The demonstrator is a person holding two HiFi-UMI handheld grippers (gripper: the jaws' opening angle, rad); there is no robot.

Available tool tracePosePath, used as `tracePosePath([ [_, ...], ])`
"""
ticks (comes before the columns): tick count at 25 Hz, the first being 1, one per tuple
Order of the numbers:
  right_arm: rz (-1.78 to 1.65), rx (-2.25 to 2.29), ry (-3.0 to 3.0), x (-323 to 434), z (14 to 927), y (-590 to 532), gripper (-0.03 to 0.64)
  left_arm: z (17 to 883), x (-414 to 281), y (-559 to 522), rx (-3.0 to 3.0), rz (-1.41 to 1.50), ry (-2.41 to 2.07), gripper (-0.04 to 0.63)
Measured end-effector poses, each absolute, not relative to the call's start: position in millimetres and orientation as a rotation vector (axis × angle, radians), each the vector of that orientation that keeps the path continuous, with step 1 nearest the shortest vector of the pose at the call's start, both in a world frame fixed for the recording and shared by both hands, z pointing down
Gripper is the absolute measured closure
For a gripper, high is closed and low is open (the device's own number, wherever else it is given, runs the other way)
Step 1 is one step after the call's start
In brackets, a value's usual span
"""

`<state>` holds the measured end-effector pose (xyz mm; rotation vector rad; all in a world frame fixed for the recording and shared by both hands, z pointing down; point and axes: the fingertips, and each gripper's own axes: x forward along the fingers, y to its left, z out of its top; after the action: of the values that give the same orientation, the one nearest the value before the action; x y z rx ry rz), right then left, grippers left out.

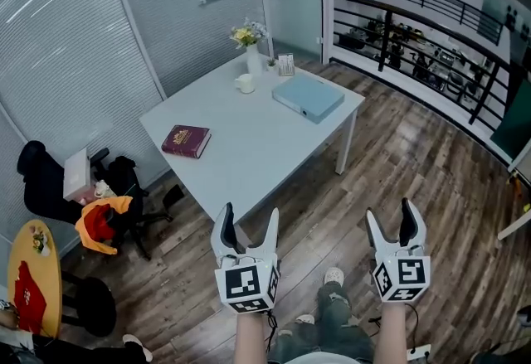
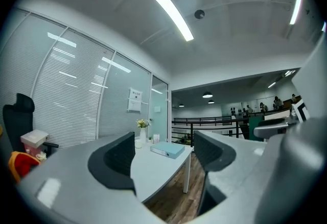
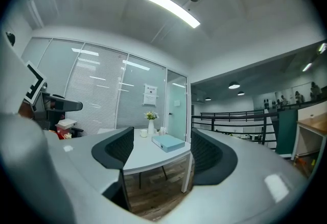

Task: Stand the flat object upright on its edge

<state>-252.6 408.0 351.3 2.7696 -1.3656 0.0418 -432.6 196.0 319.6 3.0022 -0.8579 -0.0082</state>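
The left gripper (image 1: 249, 217) and right gripper (image 1: 390, 217) are well short of the bench (image 1: 249, 157), fingers released and empty. The binder (image 1: 308, 97) lies flat near the far corner. It is likely stiff, light and smooth, and is best pinched at one long edge.

Ahead of the left gripper (image 1: 250, 213), the table (image 1: 249, 151) top looks smooth and matt; beneath that gripper, the floor (image 1: 431, 180) is grained wood planking; the gripper's pads (image 2: 120, 159) are black, finely textured.
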Motion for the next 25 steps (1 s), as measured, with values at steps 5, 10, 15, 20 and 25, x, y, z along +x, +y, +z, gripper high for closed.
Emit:
tracePosePath([
  [5, 0.062, 2.769, -1.368, -223.3, 358.0, 394.0, 0.253, 326.8, -405.0, 182.7, 2.997, 0.021, -0.866, 0.247],
  [10, 0.067, 2.772, -1.39, -176.4, 360.9, 372.4, 0.253, 331.5, -362.0, 163.1, 2.994, 0.034, -0.893, 0.247],
  [15, 0.054, 2.746, -1.438, -119.1, 359.9, 342.5, 0.253, 327.0, -312.7, 138.5, 2.988, 0.018, -0.945, 0.247],
  [20, 0.061, 2.738, -1.496, -54.5, 353.4, 312.1, 0.253, 322.4, -260.8, 113.3, 2.974, 0.036, -1.019, 0.247],
  [25, 0.046, 2.709, -1.552, 4.4, 343.7, 283.5, 0.255, 314.2, -210.8, 92.2, 2.946, 0.011, -1.081, 0.247],
])
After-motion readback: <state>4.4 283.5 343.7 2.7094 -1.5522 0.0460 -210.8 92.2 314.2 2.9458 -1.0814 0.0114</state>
